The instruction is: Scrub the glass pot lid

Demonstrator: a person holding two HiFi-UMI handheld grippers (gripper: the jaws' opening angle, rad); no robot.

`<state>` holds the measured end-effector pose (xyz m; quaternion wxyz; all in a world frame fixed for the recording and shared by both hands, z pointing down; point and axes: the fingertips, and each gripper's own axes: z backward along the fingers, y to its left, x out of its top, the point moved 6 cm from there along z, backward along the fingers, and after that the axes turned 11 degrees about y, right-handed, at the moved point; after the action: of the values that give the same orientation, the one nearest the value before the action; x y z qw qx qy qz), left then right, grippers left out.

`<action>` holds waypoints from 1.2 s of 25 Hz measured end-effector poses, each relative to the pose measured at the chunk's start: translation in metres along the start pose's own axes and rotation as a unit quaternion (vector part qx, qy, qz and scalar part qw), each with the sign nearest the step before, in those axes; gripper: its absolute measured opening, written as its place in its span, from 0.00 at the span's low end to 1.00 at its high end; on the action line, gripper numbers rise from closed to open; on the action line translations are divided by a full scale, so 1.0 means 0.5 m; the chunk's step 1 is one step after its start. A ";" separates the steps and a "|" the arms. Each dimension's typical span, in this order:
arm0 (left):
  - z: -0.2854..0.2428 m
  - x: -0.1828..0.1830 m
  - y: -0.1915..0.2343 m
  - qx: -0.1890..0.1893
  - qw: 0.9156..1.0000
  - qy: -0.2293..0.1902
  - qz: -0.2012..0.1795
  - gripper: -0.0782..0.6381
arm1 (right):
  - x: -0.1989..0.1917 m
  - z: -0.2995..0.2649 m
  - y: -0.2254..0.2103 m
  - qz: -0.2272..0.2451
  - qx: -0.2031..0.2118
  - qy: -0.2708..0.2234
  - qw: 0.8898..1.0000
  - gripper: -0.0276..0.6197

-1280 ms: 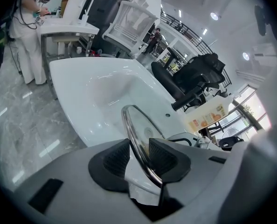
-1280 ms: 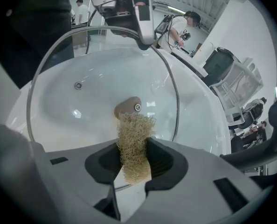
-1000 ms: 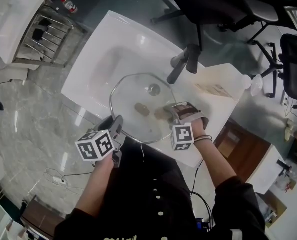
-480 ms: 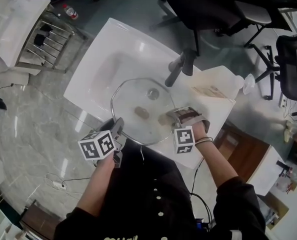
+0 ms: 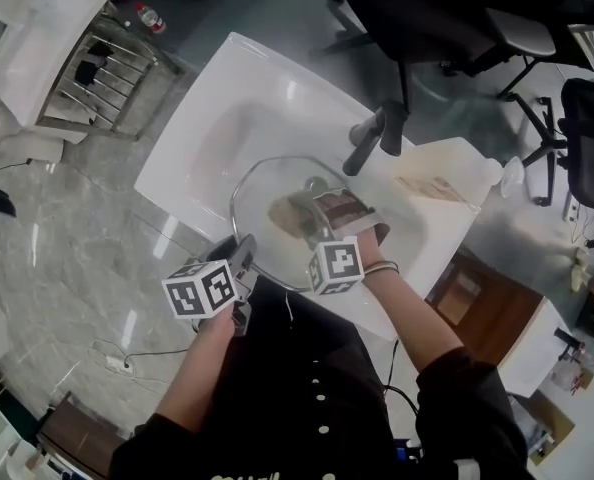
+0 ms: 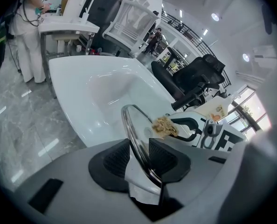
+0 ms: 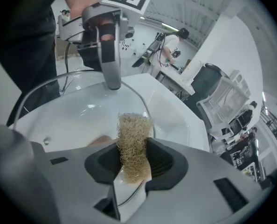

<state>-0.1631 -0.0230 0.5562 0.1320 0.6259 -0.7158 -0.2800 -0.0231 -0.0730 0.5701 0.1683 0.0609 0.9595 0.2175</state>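
Note:
The glass pot lid [image 5: 257, 193] stands tilted over the white sink [image 5: 217, 88]. My left gripper [image 5: 241, 252] is shut on the lid's near rim; in the left gripper view the metal rim [image 6: 135, 134] runs between the two pads of the left gripper [image 6: 139, 155]. My right gripper [image 5: 313, 210] is over the middle of the lid, shut on a tan fibre scrubber [image 7: 134, 136]. In the right gripper view the scrubber sticks up from the right gripper [image 7: 135, 158] against the glass lid [image 7: 68, 113], with the left gripper [image 7: 111, 80] on the far rim.
A dark faucet [image 5: 372, 138] rises behind the lid. A beige board [image 5: 432, 183] lies on the sink's right side. A wire rack [image 5: 92, 73] stands at the left on the marble floor, and office chairs [image 5: 447, 18] stand beyond the sink.
My right gripper has moved left with the scrubber, from the lid's right edge to its middle. The left gripper and the lid have stayed put.

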 end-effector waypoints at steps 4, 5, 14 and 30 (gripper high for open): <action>-0.003 0.001 -0.002 -0.005 1.000 -0.001 -0.001 0.31 | 0.039 -0.047 -0.027 0.002 -0.013 -0.017 1.000 0.27; -0.002 0.000 -0.001 -0.005 1.000 -0.001 -0.001 0.31 | 0.047 -0.055 -0.030 -0.002 -0.014 -0.021 1.000 0.27; 0.000 0.002 -0.001 -0.010 1.000 -0.002 -0.001 0.31 | 0.085 -0.100 -0.038 -0.033 -0.029 -0.042 0.998 0.27; -0.001 0.002 0.005 -0.005 1.000 0.005 -0.011 0.32 | 0.066 -0.086 0.017 0.016 0.006 -0.045 0.999 0.27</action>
<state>-0.1650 -0.0239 0.5580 0.1356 0.6343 -0.7070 -0.2820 -0.0688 -0.0763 0.6005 0.2072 0.0868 0.9513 0.2112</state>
